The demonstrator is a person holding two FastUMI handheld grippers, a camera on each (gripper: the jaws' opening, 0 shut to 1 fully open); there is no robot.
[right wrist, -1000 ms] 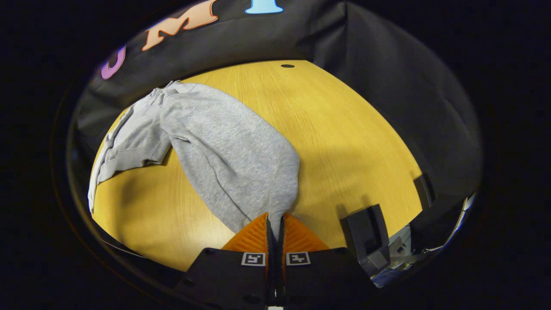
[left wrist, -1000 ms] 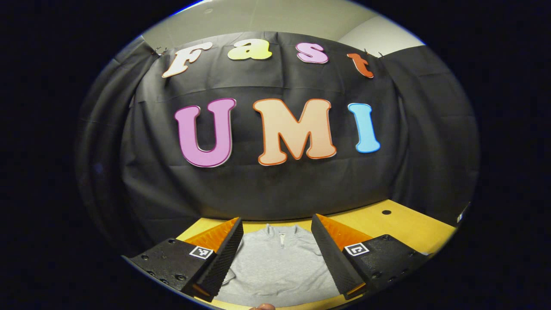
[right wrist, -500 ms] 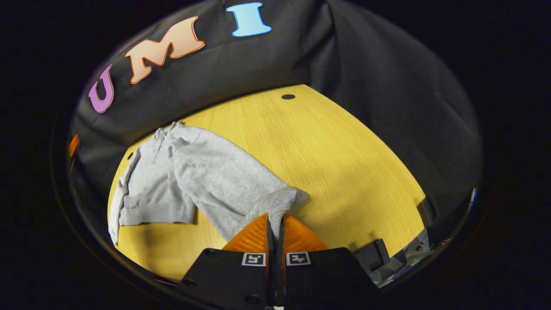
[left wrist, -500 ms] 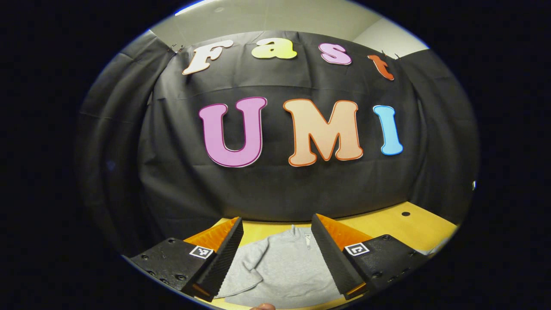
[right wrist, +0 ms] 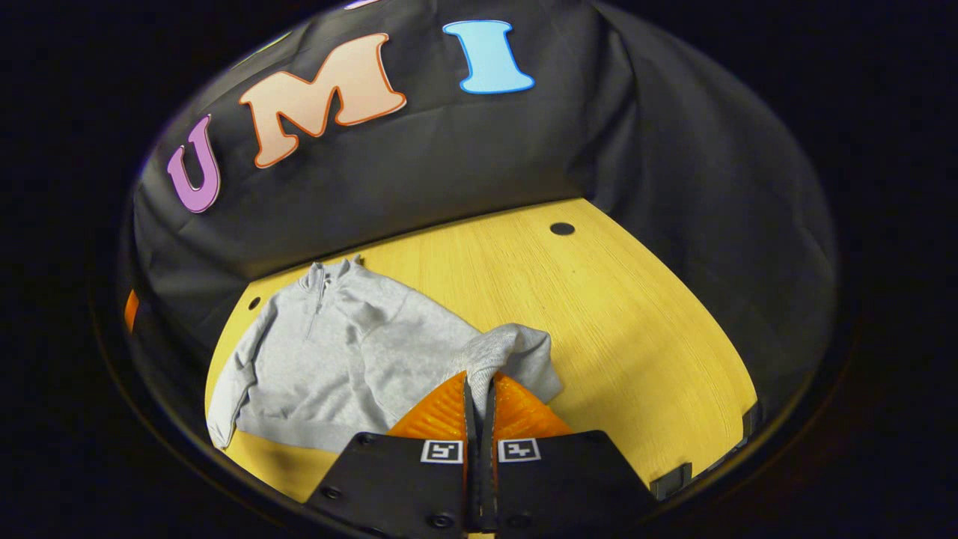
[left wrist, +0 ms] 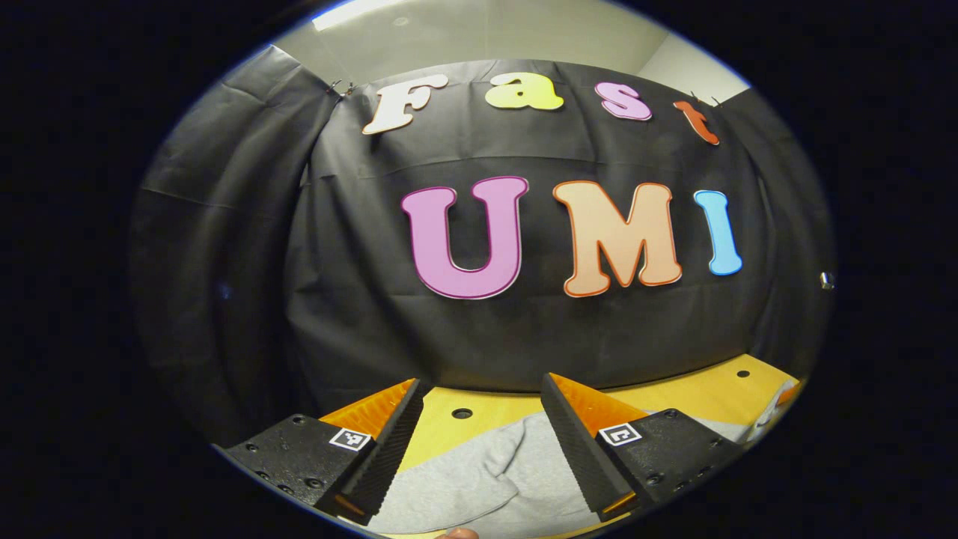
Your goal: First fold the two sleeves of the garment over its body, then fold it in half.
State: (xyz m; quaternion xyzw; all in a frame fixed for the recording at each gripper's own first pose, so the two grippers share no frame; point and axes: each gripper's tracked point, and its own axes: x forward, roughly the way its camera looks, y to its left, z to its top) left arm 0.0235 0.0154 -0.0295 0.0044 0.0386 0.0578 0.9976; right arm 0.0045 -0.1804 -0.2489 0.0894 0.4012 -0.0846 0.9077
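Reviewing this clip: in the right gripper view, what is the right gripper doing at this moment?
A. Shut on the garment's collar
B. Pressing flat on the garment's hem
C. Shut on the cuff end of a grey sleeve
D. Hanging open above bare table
C: in the right gripper view the right gripper has its fingers closed together on the cuff end of the sleeve of the grey garment, which lies on the yellow table.

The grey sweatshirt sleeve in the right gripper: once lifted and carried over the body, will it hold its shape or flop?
Probably flop. The sleeve already bunches and folds over itself at the right gripper, which pinches its cuff. The grey sweatshirt lies limp on the wooden table, so it likely drapes and trails, and is unlikely to slip.
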